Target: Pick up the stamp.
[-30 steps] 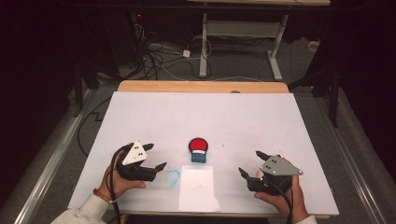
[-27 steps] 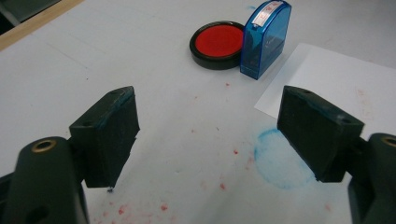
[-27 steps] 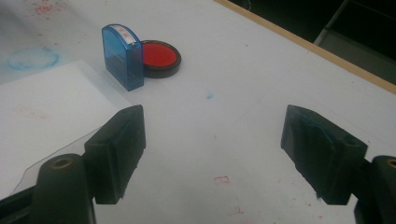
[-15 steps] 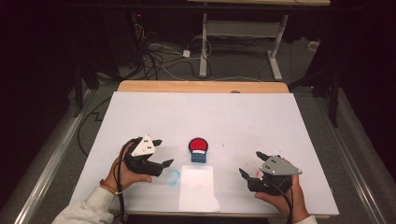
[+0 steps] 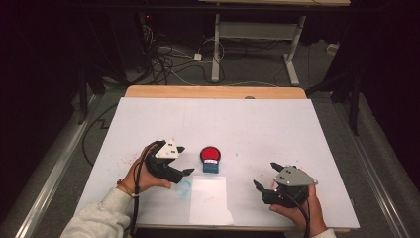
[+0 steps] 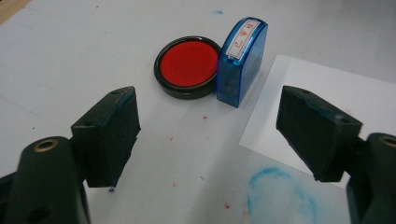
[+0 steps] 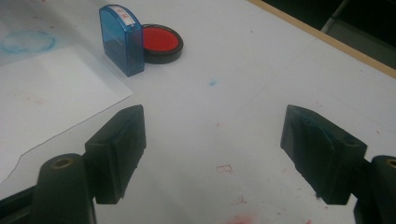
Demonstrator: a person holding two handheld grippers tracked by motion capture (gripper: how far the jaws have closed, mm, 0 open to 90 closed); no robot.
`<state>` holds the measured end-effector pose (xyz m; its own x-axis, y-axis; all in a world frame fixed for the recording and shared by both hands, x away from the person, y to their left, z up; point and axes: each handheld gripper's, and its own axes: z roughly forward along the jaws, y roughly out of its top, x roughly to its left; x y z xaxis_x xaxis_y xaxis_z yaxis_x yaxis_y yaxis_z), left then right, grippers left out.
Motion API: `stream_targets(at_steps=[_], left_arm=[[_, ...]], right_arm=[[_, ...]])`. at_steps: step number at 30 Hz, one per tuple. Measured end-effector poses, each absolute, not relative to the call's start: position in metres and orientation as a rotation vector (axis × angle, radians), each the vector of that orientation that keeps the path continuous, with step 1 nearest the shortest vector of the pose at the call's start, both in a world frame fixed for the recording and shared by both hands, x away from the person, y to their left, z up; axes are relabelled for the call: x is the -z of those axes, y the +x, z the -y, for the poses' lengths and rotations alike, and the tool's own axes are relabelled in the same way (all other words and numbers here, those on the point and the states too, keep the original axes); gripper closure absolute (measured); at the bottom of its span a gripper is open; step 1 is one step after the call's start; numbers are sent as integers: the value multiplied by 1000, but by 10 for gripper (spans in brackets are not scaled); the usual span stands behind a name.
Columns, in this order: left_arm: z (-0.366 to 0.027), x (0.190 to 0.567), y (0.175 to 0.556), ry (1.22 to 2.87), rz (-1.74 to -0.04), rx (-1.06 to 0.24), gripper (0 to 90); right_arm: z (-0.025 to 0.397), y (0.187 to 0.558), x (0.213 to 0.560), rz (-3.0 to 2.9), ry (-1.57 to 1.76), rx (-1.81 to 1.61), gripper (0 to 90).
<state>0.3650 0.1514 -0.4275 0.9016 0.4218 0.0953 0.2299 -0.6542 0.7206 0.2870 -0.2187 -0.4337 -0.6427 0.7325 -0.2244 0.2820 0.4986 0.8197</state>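
Your left gripper (image 5: 184, 159) hovers over the white table (image 5: 297, 134) with its jaws spread wide and nothing between them, pointed toward the blue self-inking stamp (image 6: 242, 61). That stamp stands upright, touching the round red ink pad (image 6: 188, 66), at the far edge of the white paper sheet (image 5: 210, 201). A smudged blue ring (image 6: 279, 194) marks the table just beside the paper. Your right gripper (image 5: 266, 177) rests near the table's front right, jaws also wide apart and empty.
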Motion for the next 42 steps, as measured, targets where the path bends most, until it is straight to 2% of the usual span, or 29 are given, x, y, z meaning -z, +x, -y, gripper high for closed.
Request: stream_targets(at_steps=[21,28,35,36,42], left_arm=[[-111,428,389,2395,-341,-255,234],[-100,432,394,2417,-302,-224,268],[-89,436,400,2442,-280,-194,320],[-87,436,401,2442,-272,-183,357],[-80,439,401,2457,-250,-184,428]], right_arm=[[218,288,438,-2217,814,-1030,234],[216,288,439,-2230,808,-1023,236],[216,288,440,-2237,802,-1014,239],[215,288,441,-2240,801,-1013,241],[215,287,441,-2246,798,-1008,248]])
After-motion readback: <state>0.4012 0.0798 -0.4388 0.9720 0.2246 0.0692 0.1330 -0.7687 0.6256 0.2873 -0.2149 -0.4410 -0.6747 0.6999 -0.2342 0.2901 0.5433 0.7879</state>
